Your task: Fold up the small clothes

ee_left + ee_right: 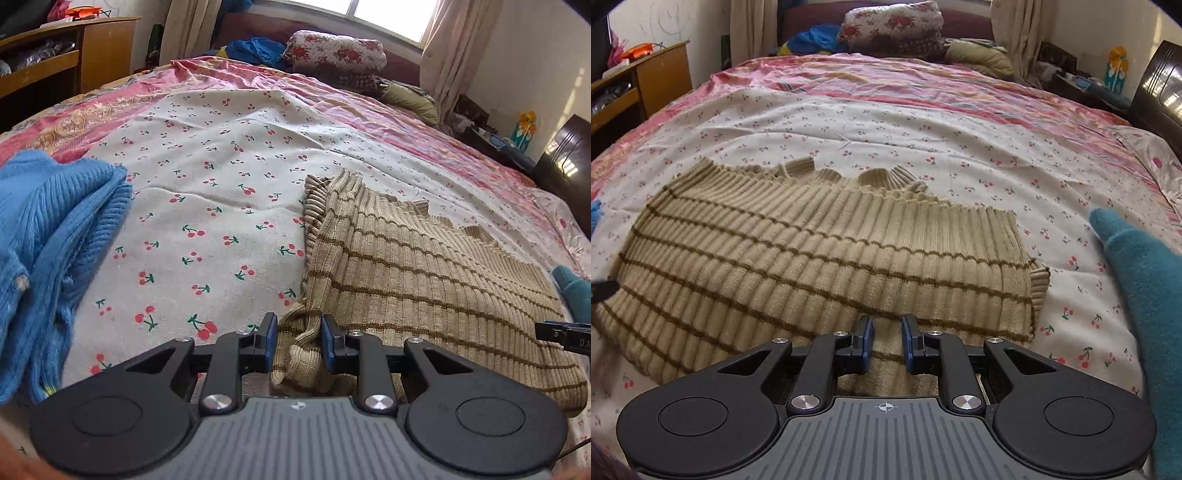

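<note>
A beige ribbed sweater with brown stripes (424, 266) lies spread on the cherry-print sheet (207, 206). In the left wrist view my left gripper (299, 341) is shut on a bunched near-left corner of it, with knit filling the gap between the blue pads (269, 343). In the right wrist view the same sweater (820, 251) stretches across the bed. My right gripper (887, 341) is shut on its near edge, towards the right end, and a striped layer runs between the pads (908, 345). Each gripper's black tip shows at the edge of the other's view.
A blue knit garment (55, 240) is heaped at the left of the sheet, a teal one (1145, 295) at the right. A pink quilt (886, 85), a floral roll (890, 22) and more clothes lie at the far end. A wooden desk (92, 48) stands left, dark furniture (1160, 85) right.
</note>
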